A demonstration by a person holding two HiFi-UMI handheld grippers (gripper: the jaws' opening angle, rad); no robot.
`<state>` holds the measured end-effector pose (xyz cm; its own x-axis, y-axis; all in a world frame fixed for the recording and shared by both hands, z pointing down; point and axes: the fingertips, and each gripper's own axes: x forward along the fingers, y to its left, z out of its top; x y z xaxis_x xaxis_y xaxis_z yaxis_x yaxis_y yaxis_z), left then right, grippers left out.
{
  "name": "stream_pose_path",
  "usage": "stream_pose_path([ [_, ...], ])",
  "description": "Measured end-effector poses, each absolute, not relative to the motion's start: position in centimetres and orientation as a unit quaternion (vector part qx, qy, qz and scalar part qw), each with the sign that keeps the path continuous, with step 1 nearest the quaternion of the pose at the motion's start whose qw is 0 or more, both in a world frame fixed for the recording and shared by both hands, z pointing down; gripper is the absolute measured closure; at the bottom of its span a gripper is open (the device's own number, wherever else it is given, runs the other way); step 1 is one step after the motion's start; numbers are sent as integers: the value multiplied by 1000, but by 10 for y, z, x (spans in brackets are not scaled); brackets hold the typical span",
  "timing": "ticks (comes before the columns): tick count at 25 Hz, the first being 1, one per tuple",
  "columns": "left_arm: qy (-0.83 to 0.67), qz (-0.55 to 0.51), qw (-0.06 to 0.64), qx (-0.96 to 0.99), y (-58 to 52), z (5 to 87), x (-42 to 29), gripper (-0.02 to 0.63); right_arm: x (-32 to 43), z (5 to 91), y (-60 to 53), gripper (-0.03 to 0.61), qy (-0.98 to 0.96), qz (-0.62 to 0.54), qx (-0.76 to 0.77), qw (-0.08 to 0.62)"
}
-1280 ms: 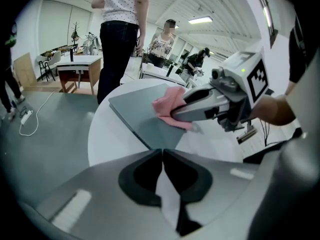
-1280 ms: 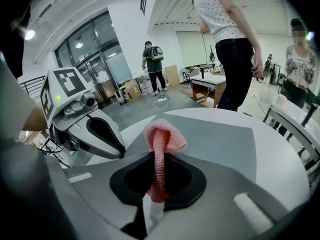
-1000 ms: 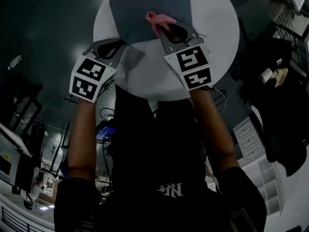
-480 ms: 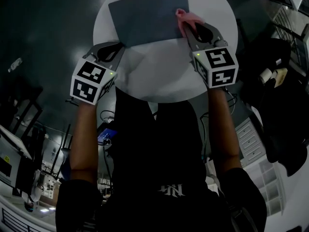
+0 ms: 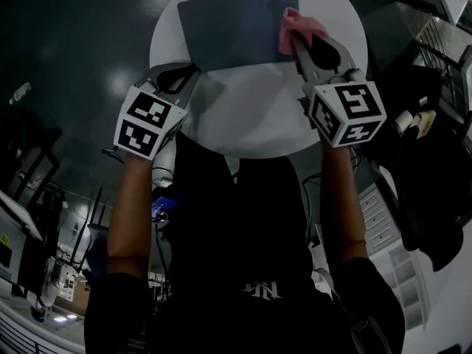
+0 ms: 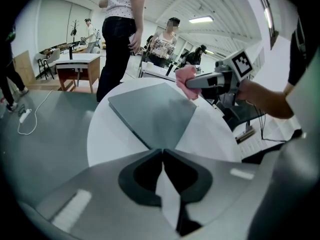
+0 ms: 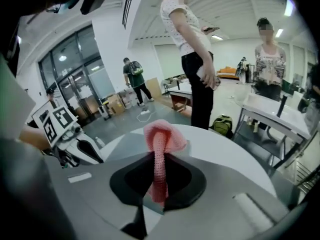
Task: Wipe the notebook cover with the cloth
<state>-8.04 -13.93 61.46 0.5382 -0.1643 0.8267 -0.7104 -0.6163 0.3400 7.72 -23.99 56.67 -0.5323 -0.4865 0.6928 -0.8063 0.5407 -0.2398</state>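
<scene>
Pink cloth (image 5: 299,26) is pinched between the fingers of the right gripper (image 5: 297,44) and bunched on the right edge of the grey notebook (image 5: 236,28). The notebook lies flat on the far part of the round white surface (image 5: 251,116). The left gripper (image 5: 190,72), fingers pressed together on nothing, sits just beside the notebook's near left corner.

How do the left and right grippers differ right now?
The right gripper is shut on the pink cloth; the left gripper is shut on nothing. The right gripper reaches out to the right edge of the notebook; the left gripper sits back by its near-left corner. Both are over the white table.
</scene>
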Motion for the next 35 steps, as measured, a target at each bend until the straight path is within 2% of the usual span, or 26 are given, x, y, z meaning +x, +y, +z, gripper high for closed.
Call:
stream_pose_path([
  [3,-272,396,343,808,-139,615,-78,606,15,563,-229,546,-854,293,336,270],
  [7,-272,393,340,810,-138,616,-77,607,-52,574,-211,546,-867,301,279,283],
  [13,-277,389,340,810,-139,615,-78,609,-95,600,-199,546,-868,266,254,333],
  [21,-281,390,337,809,-138,613,-81,611,-84,604,-202,546,-871,208,253,367],
  [35,-282,405,329,805,-138,614,-77,611,30,605,-227,546,-847,219,320,363],
])
